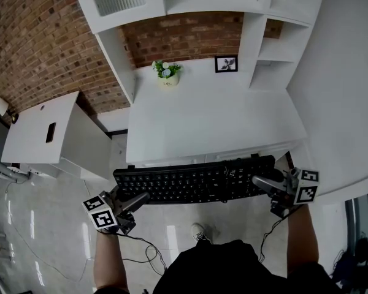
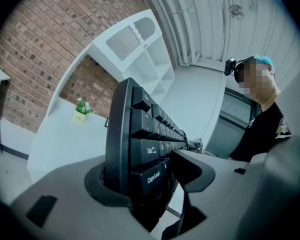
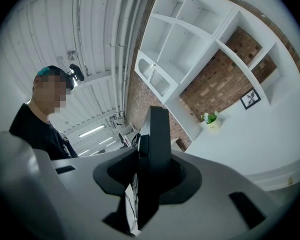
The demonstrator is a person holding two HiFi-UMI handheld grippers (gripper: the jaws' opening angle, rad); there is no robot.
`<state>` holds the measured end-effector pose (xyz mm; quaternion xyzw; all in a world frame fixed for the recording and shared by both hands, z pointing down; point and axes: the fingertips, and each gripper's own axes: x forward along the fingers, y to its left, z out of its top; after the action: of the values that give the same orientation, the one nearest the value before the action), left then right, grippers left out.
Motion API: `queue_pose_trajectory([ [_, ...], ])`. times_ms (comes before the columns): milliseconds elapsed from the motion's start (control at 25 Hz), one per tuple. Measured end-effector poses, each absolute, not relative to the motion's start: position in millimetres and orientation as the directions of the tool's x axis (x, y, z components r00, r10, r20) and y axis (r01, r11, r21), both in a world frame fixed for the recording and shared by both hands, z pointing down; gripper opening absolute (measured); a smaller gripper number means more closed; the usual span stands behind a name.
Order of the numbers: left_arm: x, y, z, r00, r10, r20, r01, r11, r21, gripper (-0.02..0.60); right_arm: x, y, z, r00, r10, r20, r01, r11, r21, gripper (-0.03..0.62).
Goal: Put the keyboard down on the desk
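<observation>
The keyboard (image 1: pixel 193 181) is held off the desk (image 1: pixel 214 115), spanning the gap between the two grippers. In the head view its keys face up. Its far long edge lies along the desk's front edge, and the rest hangs over the floor (image 1: pixel 61 225). Whether that far edge touches the desk cannot be told.

Left gripper (image 1: pixel 140 199): fingers (image 2: pixel 200 166) clamped on the keyboard's left end. In the left gripper view the end with the Tab and Caps Lock keys sits between the fingers. One finger bears on the key side, the other on the underside. The keyboard runs straight away from the fingers.

Right gripper (image 1: pixel 262 182): fingers (image 3: pixel 117 171) clamped on the keyboard's right end. In the right gripper view that end stands edge-on between the fingers, with a finger against each face.

Each gripper carries its marker cube behind the fingers, on the side away from the keyboard.

Beyond the fingers lies the white desk top. At its far back stand a plant (image 1: pixel 167 72) in a pale pot and a small frame (image 1: pixel 226 64), near each other and well apart from the fingers. White shelves (image 1: pixel 270 48) rise above the desk, with a brick wall (image 1: pixel 37 41) behind
</observation>
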<state>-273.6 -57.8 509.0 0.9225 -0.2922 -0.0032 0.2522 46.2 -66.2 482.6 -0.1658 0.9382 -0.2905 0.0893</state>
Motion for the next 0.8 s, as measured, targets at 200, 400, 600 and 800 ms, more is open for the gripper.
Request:
queue_pose_trajectory([
  [200,-283.6,-60.8,504.0,0.831,-0.539,0.136,-0.534,-0.706,0.465,0.284,35.8,-67.6,475.8,-0.928,-0.366,-0.073,-0.263,0.78,-0.568,0.126],
  [400,-289.4,-68.8,501.9,0.833,-0.536,0.137,-0.533,-0.712,0.457,0.284,30.2,-74.3,475.3,-0.927,-0.368,-0.077,-0.263,0.782,-0.565,0.126],
  [600,-288.0,-72.7,499.9,0.833,-0.534,0.143,-0.534,-0.71,0.459,0.284,31.6,-77.3,475.0,-0.925,-0.373,-0.079,-0.266,0.779,-0.569,0.126],
  [800,-288.7,-96.6,500.8,0.829,-0.538,0.153,-0.541,-0.703,0.461,0.284,30.9,-104.0,478.5,-0.925,-0.372,-0.082,-0.261,0.777,-0.573,0.127],
])
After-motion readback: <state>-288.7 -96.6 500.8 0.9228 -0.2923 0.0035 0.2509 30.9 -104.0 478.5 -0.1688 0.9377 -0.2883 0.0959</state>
